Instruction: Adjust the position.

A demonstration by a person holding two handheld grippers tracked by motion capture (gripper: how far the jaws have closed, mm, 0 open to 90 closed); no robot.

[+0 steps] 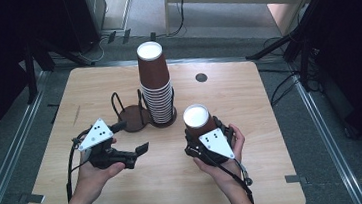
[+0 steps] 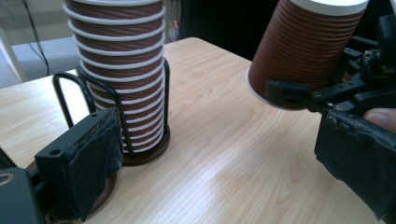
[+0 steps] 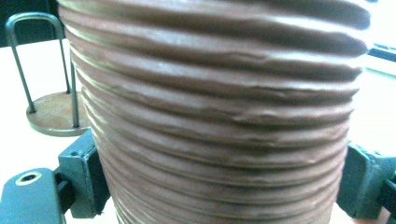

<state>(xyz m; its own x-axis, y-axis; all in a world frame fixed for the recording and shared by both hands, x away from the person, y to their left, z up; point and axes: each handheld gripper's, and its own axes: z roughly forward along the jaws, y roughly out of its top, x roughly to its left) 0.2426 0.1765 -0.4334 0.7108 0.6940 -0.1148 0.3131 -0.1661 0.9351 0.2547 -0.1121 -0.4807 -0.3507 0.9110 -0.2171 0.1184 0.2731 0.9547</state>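
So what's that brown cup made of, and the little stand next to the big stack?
The brown cup in the right gripper looks like paper: matte ribbed outside like corrugated card, with a thin white rolled rim. The empty stand seems to be thin black metal wire, smooth and bent into loops, on a round dark brown base that could be wood or plastic; I can't tell which.
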